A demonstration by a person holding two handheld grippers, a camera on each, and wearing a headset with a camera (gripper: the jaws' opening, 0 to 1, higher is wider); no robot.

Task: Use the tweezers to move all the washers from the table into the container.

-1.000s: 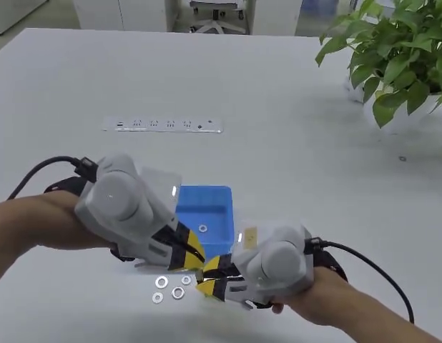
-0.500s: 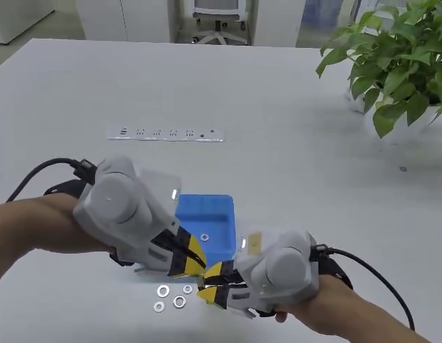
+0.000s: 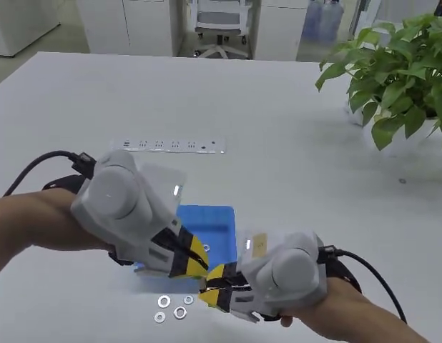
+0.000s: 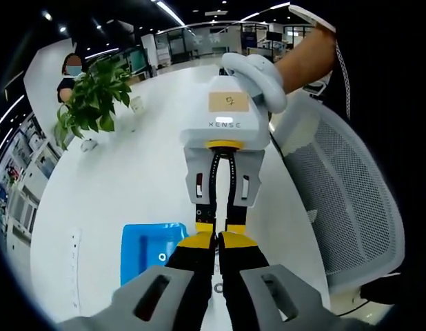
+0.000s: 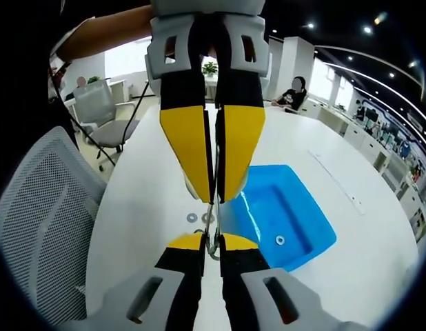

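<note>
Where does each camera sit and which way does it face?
Head view: on the headset, looking down at the white table; left gripper and right gripper meet tip to tip, forearms showing.
Left gripper view: along its own jaws, facing the right gripper and an arm.
Right gripper view: along its jaws, facing the left gripper; thin metal tweezers between.
Shared: the blue plastic container.
</note>
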